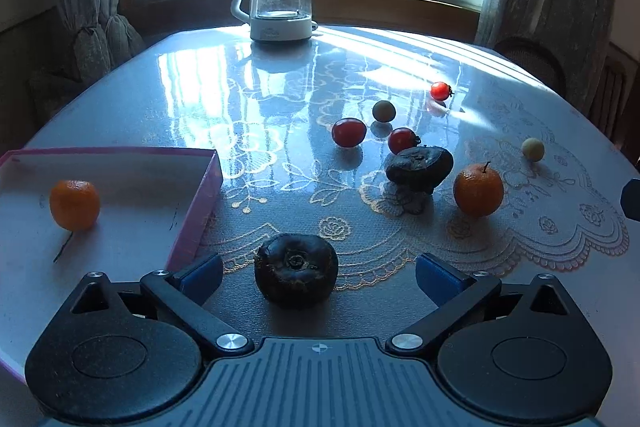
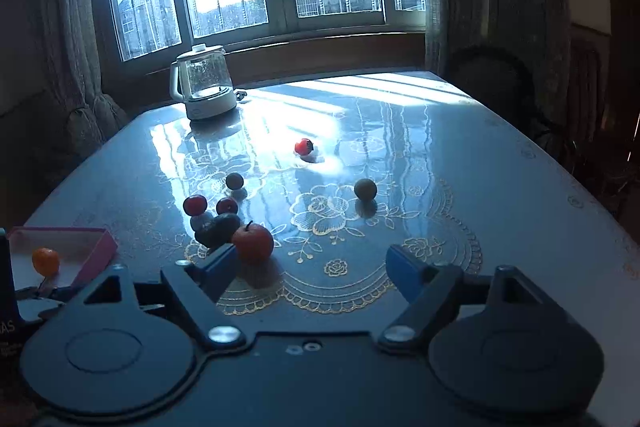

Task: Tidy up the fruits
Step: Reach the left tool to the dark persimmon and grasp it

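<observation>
- left gripper (image 1: 319,277): jaws spread wide, nothing pressed; a dark wrinkled fruit (image 1: 296,270) sits between the blue pads on the lace cloth near the table's front edge, clear of both pads.
- right gripper (image 2: 310,269): jaws wide and empty; an orange with stem (image 2: 253,242) lies just beyond its left pad, not between the fingers.
- pink-edged box (image 1: 202,205): at the table's front left corner, white floor, one orange in the box (image 1: 74,204) already inside.
- table (image 1: 400,67): glossy; loose toward the middle are a second dark fruit (image 1: 419,169), three small red fruits (image 1: 349,132), (image 1: 403,140), (image 1: 441,91), and two pale round fruits (image 1: 384,111), (image 1: 533,149).
- glass kettle (image 1: 280,5): at the far edge by the window, not part of the job.
- step in hand, judged: left gripper lining up on the near dark fruit for a pick; sorting barely begun, with one piece boxed.
- next move, judged: ease forward and lower until the pads flank the fruit's widest part, close gently since the skin looks soft, lift, carry left over the box wall, and set it down away from the orange.
</observation>
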Motion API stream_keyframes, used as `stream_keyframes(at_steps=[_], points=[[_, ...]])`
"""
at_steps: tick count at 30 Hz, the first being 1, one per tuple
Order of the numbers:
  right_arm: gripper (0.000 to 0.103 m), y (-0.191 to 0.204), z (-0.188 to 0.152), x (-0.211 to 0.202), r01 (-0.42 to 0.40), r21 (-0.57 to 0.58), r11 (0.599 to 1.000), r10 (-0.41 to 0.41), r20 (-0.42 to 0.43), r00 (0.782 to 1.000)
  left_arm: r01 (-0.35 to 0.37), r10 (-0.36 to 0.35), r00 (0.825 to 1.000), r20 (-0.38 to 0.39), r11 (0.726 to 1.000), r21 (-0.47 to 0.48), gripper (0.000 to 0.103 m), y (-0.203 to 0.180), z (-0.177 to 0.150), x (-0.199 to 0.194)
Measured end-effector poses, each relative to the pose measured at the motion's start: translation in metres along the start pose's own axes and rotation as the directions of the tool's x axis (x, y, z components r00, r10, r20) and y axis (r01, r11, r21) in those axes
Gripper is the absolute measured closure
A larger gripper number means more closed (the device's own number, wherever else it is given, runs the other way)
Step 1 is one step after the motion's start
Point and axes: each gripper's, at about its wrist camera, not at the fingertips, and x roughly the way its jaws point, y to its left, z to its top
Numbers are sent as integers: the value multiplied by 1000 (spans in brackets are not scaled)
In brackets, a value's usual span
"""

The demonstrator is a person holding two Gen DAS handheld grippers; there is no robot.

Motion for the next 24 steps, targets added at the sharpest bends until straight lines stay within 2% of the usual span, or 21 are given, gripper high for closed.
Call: stream_keyframes(at_steps=[3,7,12,14,16,21,23,24], points=[[21,-6,1,0,11,12,1000,-11,-2,1000,-18,18,1000,12,1000,-4,1,-5,0,2],[21,-11,1,0,20,26,999,-19,-4,1000,-39,37,999,-30,997,-62,1,-1,-2,11],[21,-12,1,2,23,21,1000,-22,-9,1000,-41,40,999,-21,997,-65,1,-4,-3,11],[21,-12,1,3,22,22,1000,-21,-12,1000,-59,58,998,-14,996,-67,12,-5,-4,10],[21,-12,1,3,21,20,1000,-21,-15,1000,-75,74,997,-9,994,-74,17,-5,-3,9],[21,-12,2,4,24,18,1000,-24,-15,1000,-85,84,996,-14,992,-90,22,-3,-2,9],[21,-14,3,4,23,24,999,-23,-14,1000,-97,97,995,-10,992,-80,37,-5,-2,9],[21,-14,3,4,24,25,999,-23,-14,1000,-100,100,995,-9,992,-77,41,-5,-1,8]])
